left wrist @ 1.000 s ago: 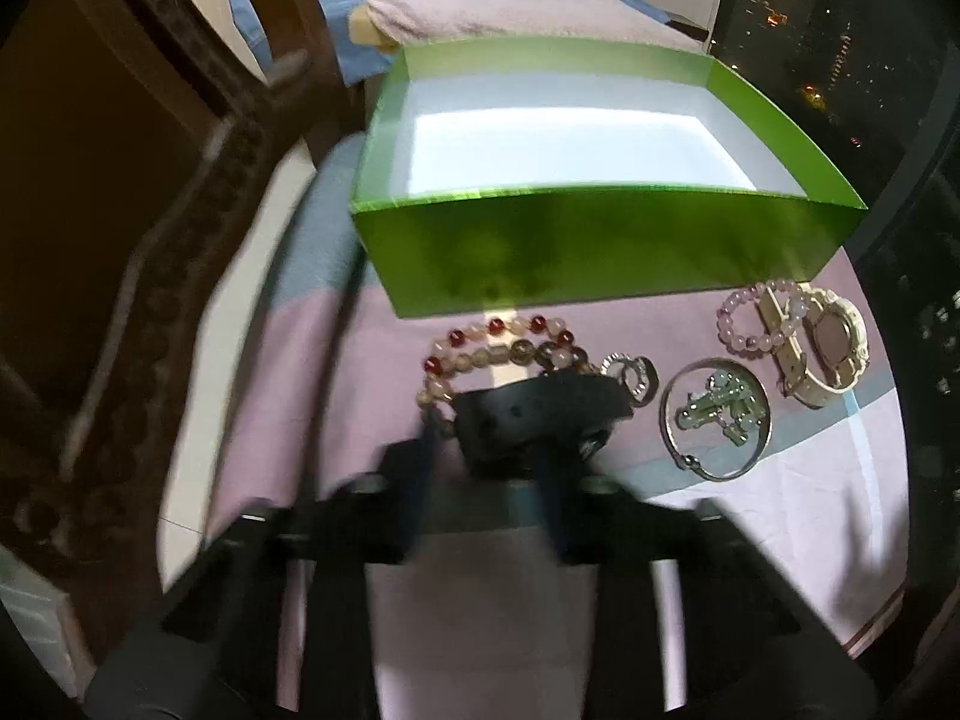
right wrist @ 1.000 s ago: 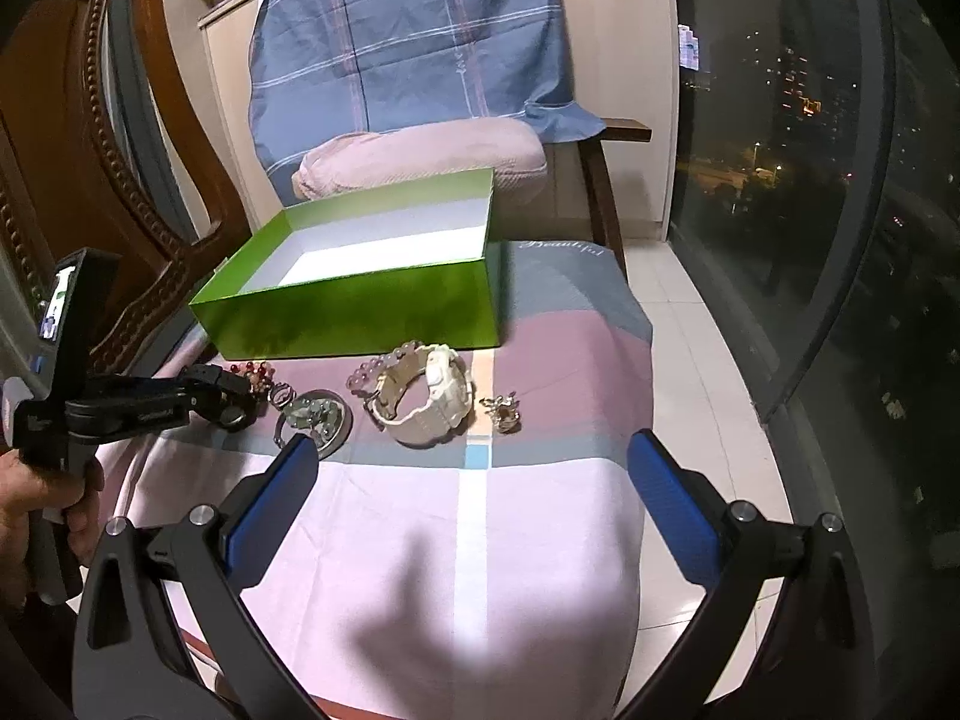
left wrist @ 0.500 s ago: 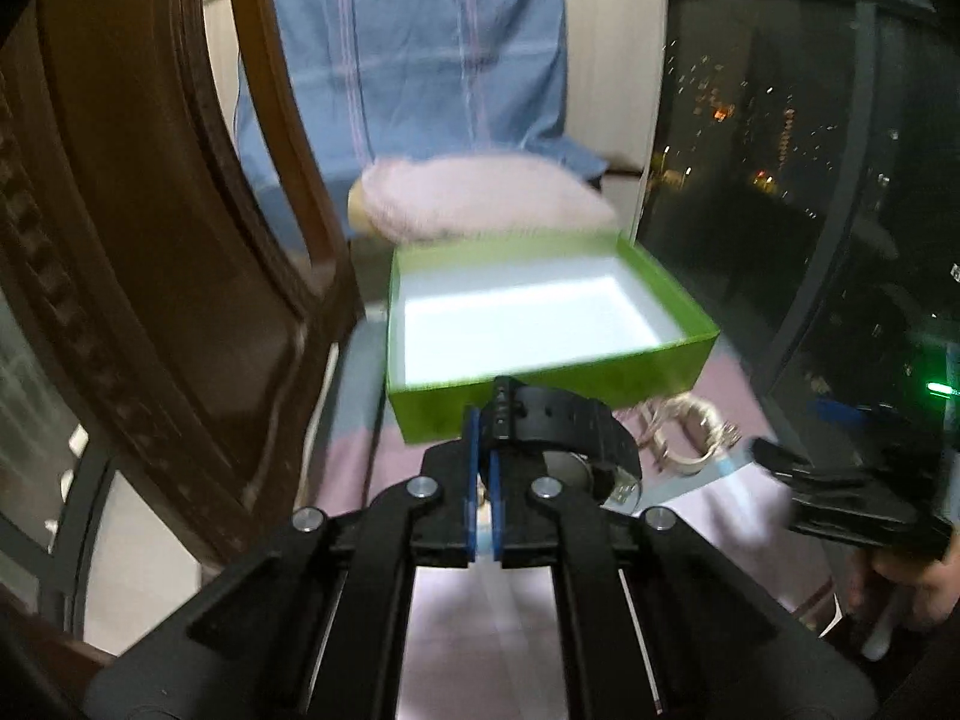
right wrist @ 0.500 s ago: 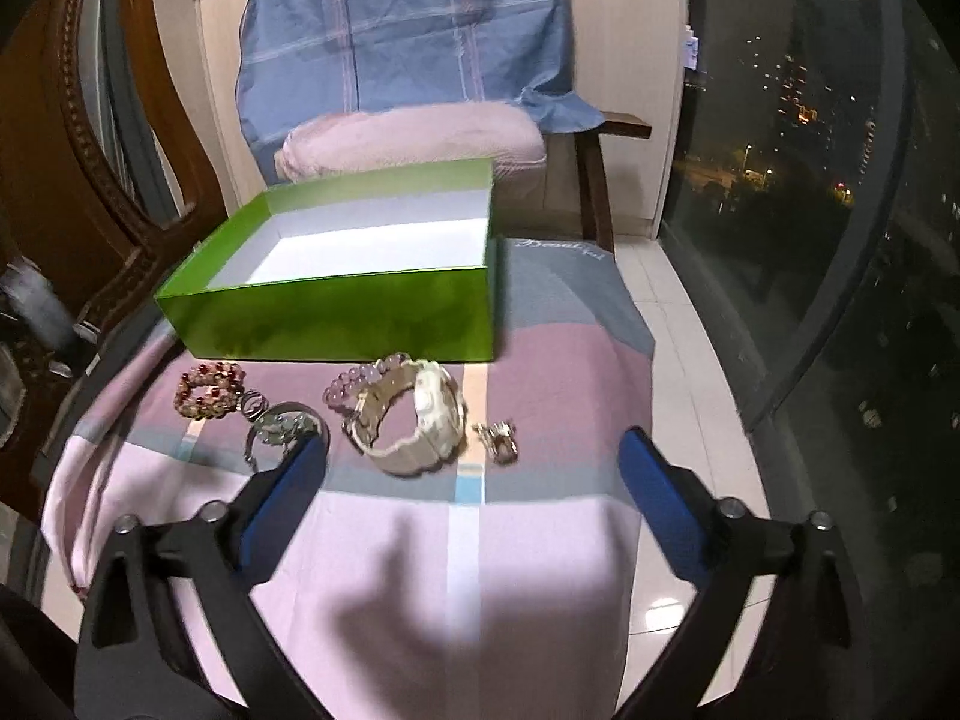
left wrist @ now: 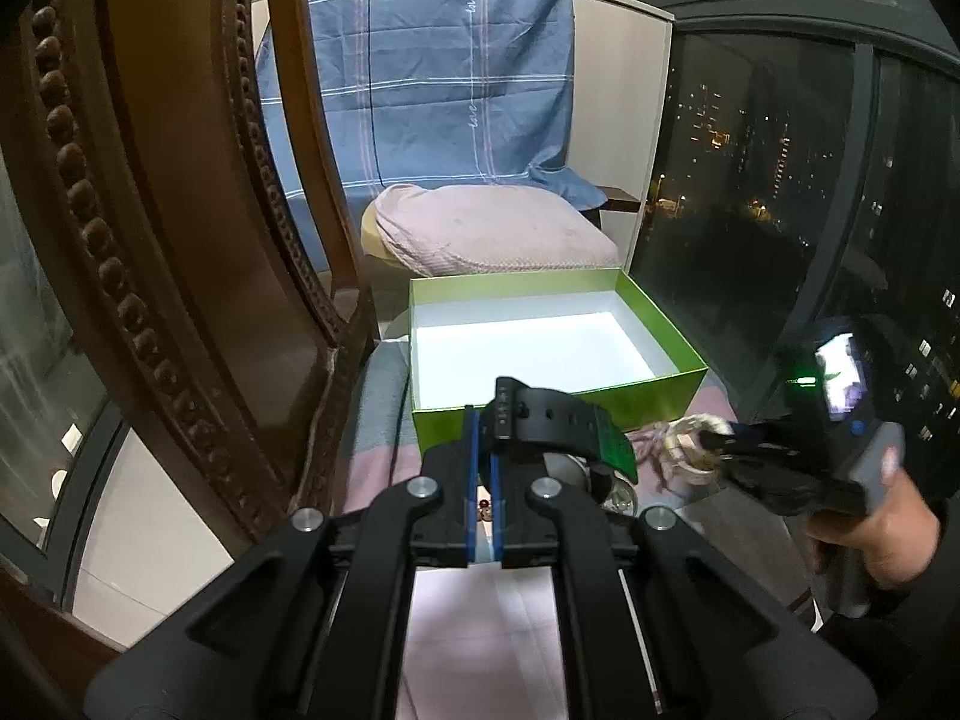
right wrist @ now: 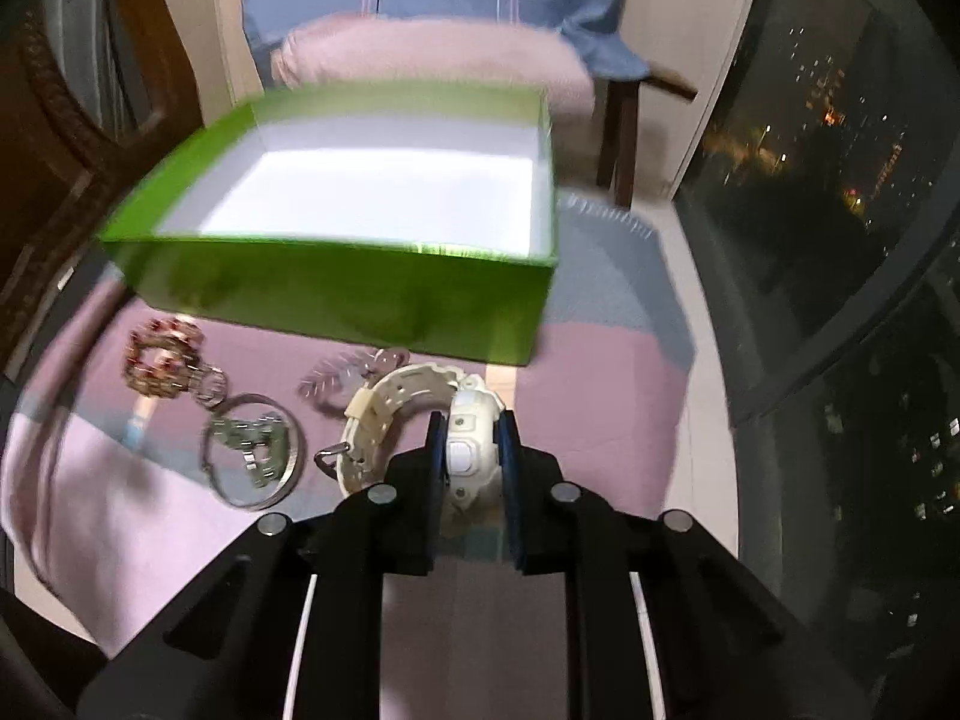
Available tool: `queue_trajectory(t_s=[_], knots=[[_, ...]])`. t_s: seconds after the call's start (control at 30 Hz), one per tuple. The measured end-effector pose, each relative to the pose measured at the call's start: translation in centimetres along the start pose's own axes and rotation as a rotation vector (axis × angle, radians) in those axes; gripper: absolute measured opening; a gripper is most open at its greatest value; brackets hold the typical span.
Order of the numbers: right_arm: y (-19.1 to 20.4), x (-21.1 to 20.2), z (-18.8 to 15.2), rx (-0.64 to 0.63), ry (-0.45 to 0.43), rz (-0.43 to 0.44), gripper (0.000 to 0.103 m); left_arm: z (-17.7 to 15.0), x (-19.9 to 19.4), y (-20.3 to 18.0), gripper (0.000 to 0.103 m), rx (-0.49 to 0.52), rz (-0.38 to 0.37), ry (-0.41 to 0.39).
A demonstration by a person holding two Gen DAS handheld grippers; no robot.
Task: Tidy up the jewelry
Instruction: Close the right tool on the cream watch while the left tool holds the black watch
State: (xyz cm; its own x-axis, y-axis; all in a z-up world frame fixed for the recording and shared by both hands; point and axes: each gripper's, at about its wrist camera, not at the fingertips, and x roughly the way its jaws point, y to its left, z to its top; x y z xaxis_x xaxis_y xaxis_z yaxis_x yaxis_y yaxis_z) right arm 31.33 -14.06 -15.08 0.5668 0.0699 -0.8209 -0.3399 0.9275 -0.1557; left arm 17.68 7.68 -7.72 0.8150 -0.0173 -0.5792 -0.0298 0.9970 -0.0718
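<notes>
Currently, a black watch [left wrist: 540,426] is pinched by its strap between the closed blue pads of the left gripper [left wrist: 485,468] and is held in the air in front of the near wall of the green box [left wrist: 564,402]. The box stands open on the table [right wrist: 600,384], which is covered with a pink and grey-blue cloth, and its white inside is seen to be bare.

The right gripper [right wrist: 471,450] is set around the case of a cream watch [right wrist: 468,438] that lies on the cloth just in front of the box. Its jaws have just been closing, and the blue pads are seen on both sides of the case, at or very near its flanks; whether they press on it cannot be told for sure through the blur. In the left wrist view the same gripper [left wrist: 717,441] is seen at the cream watch, carried by a hand [left wrist: 864,534] in a dark sleeve.

Left of the cream watch a pale pink bead bracelet [right wrist: 336,375] lies touching the strap. Further left, a silver bangle [right wrist: 252,450] with greenish pieces inside it lies on the cloth, and beyond it a red and beige bead bracelet [right wrist: 162,360] with a small metal ring at its edge.

Behind the box a chair with a pink cushion [left wrist: 492,234] and a blue checked cloth [left wrist: 420,78] is seen.
</notes>
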Motion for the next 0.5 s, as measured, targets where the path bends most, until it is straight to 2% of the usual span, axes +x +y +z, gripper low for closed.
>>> queue_trajectory(t_s=[0.07, 0.13, 0.3, 0.43, 0.5], knots=[[-0.1, -2.6, -0.5, -0.023, -0.051, -0.032, 0.018, -0.1, -0.3, 0.1, 0.003, -0.005, -0.008, -0.003], [-0.5, -5.5, -1.2, -0.003, -0.105, -0.022, 0.018, -0.1, -0.7, -0.3, 0.003, -0.005, -0.021, -0.005], [-0.3, -9.7, -1.9, -0.021, -0.146, 0.006, 0.018, 0.3, -2.2, -1.4, 0.004, 0.005, -0.030, -0.019], [-0.1, -9.2, -0.4, -0.018, -0.117, 0.044, 0.018, 0.1, -3.5, -2.1, 0.004, 0.004, -0.017, -0.015], [0.2, -5.7, 0.0, -0.035, 0.027, 0.051, 0.018, -0.2, -4.2, -2.2, 0.004, -0.003, -0.013, -0.006]])
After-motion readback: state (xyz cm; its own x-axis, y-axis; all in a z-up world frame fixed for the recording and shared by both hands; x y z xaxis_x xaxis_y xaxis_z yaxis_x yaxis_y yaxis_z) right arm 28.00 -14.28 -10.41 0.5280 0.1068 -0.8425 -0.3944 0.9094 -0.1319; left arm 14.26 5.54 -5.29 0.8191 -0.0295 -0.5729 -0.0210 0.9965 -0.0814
